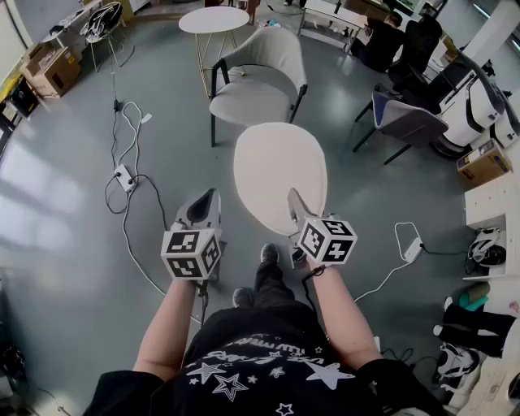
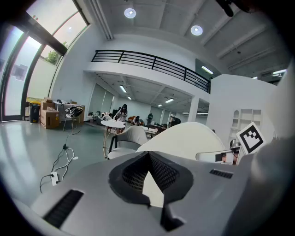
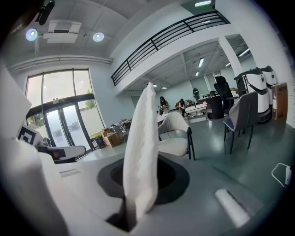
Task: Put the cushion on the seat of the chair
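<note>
A white oval cushion [image 1: 276,166] hangs over the floor in front of me, and my right gripper [image 1: 292,197] is shut on its near right edge. The right gripper view has the cushion [image 3: 140,156] standing edge-on and running down into the jaws of the right gripper [image 3: 129,215]. My left gripper [image 1: 213,195] is to the left of the cushion, apart from it, shut on nothing. From the left gripper [image 2: 152,184] the cushion [image 2: 184,140] shows to the right. The grey armchair [image 1: 258,80] stands beyond the cushion with its seat [image 1: 244,104] bare; it also shows as chair [image 2: 126,138] and chair [image 3: 177,136].
A round white table [image 1: 214,20] stands behind the chair. Cables and a power strip [image 1: 124,176] lie on the floor at the left. A second grey chair [image 1: 406,122], a cardboard box [image 1: 483,162] and white shelving [image 1: 491,207] are at the right. More boxes [image 1: 53,69] sit far left.
</note>
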`<state>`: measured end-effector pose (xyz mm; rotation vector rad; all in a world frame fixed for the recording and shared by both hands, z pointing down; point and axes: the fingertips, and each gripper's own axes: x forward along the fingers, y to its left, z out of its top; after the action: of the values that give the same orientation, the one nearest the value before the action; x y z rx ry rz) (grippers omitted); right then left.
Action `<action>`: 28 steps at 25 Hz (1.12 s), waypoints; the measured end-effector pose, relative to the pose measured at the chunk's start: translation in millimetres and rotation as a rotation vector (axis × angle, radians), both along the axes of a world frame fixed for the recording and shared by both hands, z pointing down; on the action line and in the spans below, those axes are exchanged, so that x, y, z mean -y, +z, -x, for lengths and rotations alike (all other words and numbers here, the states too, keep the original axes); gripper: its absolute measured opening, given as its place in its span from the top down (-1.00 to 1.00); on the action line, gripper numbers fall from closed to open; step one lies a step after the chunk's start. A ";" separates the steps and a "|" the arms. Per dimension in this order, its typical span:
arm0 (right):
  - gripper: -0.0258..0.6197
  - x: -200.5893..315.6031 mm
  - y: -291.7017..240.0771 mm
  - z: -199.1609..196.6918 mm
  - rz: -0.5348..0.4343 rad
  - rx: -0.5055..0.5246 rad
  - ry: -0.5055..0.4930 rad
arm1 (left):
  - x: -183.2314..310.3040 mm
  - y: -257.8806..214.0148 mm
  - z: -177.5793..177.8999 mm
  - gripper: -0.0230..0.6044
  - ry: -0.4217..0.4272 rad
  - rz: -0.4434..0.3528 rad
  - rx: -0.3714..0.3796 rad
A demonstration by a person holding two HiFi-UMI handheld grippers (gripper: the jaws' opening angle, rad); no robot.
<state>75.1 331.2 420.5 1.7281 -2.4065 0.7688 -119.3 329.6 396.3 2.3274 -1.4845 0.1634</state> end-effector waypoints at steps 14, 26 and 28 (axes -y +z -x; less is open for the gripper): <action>0.74 -8.0 9.3 -1.4 0.017 -0.017 -0.004 | -6.2 1.0 -13.0 0.90 0.045 0.005 0.005; 0.73 -29.1 3.9 -0.2 0.021 -0.024 0.019 | -26.5 -7.2 -2.3 0.90 0.051 -0.041 -0.006; 0.73 -30.0 5.1 -2.0 0.026 -0.029 0.008 | -26.0 -6.5 -3.1 0.90 0.045 -0.048 -0.005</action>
<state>77.1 361.1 425.5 1.7289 -2.3617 0.7666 -116.2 355.6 389.8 2.3985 -1.4494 0.1348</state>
